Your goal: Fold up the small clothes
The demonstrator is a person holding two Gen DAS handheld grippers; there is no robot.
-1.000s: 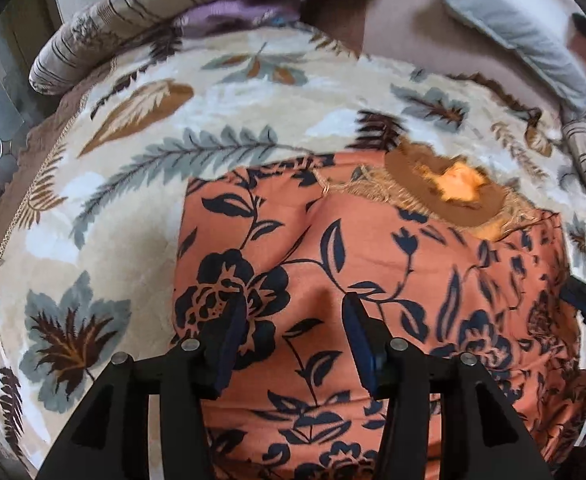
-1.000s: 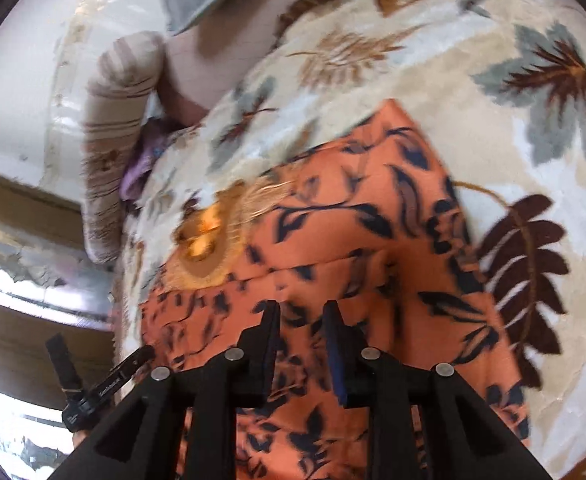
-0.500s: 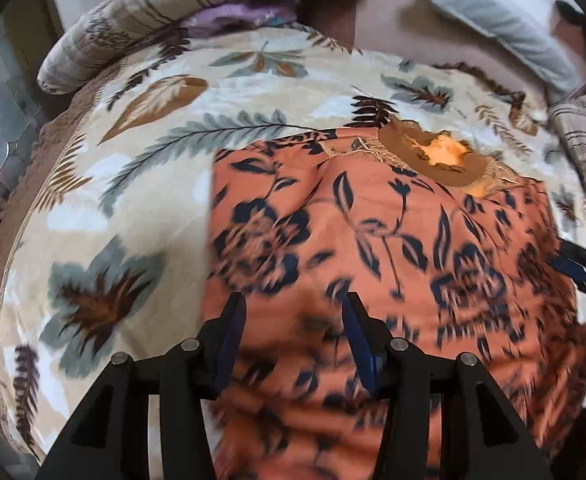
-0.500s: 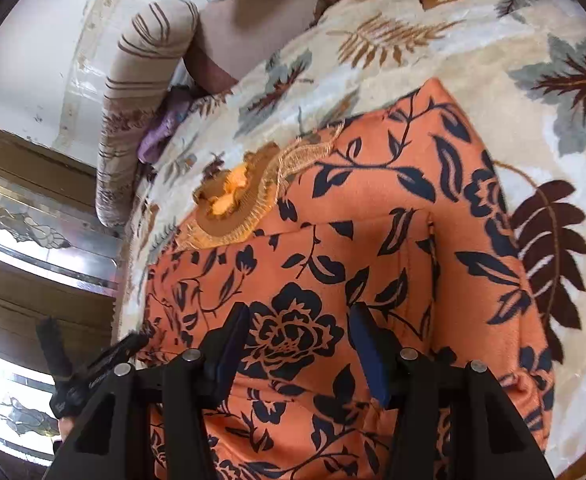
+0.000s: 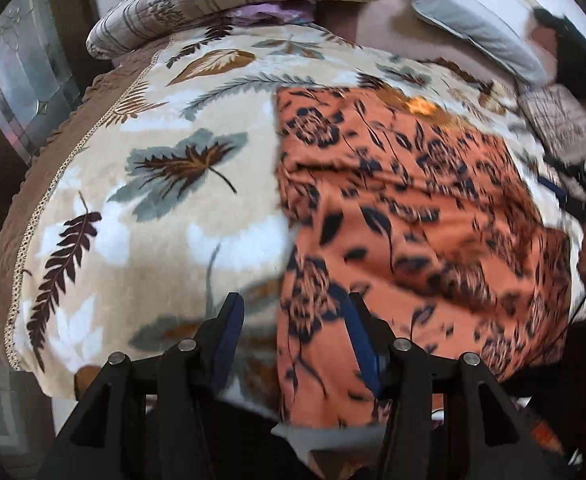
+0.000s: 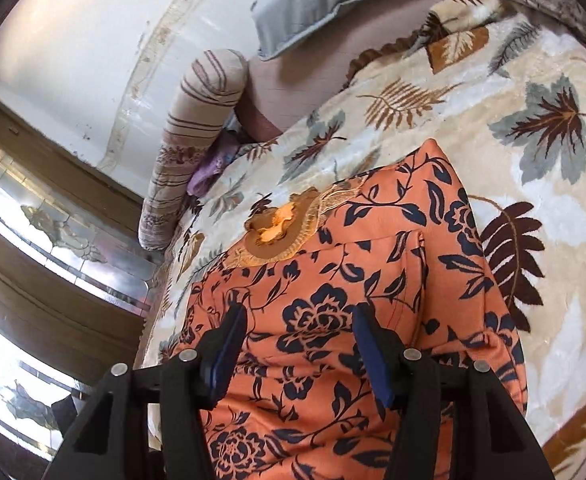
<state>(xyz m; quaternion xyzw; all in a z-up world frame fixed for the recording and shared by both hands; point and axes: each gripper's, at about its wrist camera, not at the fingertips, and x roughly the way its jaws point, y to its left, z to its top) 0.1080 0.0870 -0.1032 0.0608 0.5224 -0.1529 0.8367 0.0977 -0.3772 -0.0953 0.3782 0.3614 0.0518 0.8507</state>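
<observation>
An orange garment with dark blue flowers (image 5: 413,208) lies on the leaf-patterned blanket (image 5: 165,168), its gold embroidered neckline (image 5: 421,106) at the far end. One side is folded over, leaving a straight left edge. My left gripper (image 5: 293,320) is open and empty above the garment's near left edge. In the right wrist view the same garment (image 6: 373,280) lies flat with its neckline (image 6: 281,232) toward the left. My right gripper (image 6: 299,328) is open and empty just above the cloth. The right gripper also shows blurred in the left wrist view (image 5: 573,196).
A striped bolster (image 5: 221,4) and a grey pillow (image 5: 473,28) lie at the head of the bed. A purple cloth (image 5: 269,12) is tucked under the bolster. The bed's brown edge (image 5: 65,140) drops off to the left, with glass panels (image 6: 45,240) beyond.
Both grippers have pulled back from the garment. The right gripper, nearly shut a second ago, has opened wide. The left gripper has shifted left toward the garment's edge.
</observation>
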